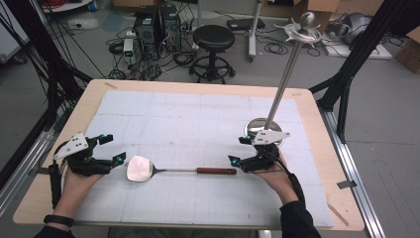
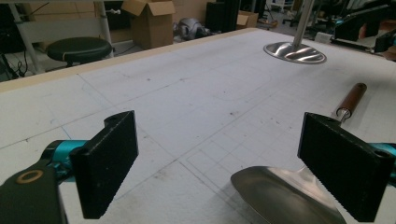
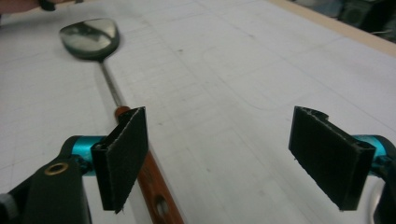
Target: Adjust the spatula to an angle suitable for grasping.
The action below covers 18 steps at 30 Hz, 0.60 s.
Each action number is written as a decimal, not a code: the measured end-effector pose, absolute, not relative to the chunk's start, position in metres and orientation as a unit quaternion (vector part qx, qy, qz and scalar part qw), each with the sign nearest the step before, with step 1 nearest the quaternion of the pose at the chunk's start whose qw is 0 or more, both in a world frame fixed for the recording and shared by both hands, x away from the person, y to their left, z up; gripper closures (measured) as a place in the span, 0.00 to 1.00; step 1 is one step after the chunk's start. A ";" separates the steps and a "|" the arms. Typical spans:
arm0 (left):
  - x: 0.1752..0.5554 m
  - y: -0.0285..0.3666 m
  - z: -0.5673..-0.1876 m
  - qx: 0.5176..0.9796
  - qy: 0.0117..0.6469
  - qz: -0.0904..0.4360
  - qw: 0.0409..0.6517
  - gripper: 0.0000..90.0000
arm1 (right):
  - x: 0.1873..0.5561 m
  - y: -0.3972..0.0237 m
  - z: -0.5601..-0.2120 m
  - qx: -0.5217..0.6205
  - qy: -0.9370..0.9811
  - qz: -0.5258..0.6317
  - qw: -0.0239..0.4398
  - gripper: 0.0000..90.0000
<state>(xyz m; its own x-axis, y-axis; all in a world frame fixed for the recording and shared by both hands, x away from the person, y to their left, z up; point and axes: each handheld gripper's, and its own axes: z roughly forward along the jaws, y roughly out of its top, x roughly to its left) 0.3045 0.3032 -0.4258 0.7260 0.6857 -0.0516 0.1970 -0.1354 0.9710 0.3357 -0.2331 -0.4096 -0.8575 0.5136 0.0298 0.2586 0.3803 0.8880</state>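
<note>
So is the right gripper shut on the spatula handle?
No, the right gripper is open, with the spatula handle beside its left jaw.

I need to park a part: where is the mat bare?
Bare: the whole far half of the mat, left of the stand's round base. Crowded: the near strip, where the spatula lies between the left gripper and the right gripper.

I'm seeing even, soft overhead light; the spatula blade is glaring, and the right gripper view's edges are blurring.
</note>
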 end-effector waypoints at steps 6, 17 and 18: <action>0.305 0.303 -0.426 0.724 0.305 0.209 0.583 0.14 | 0.322 -0.272 -0.415 0.291 0.783 0.525 0.162 0.17; 0.305 0.304 -0.426 0.719 0.308 0.210 0.586 0.14 | 0.304 -0.324 -0.432 0.376 0.722 0.541 0.211 0.15; 0.305 0.304 -0.426 0.719 0.309 0.211 0.586 0.14 | 0.303 -0.327 -0.433 0.378 0.720 0.541 0.213 0.15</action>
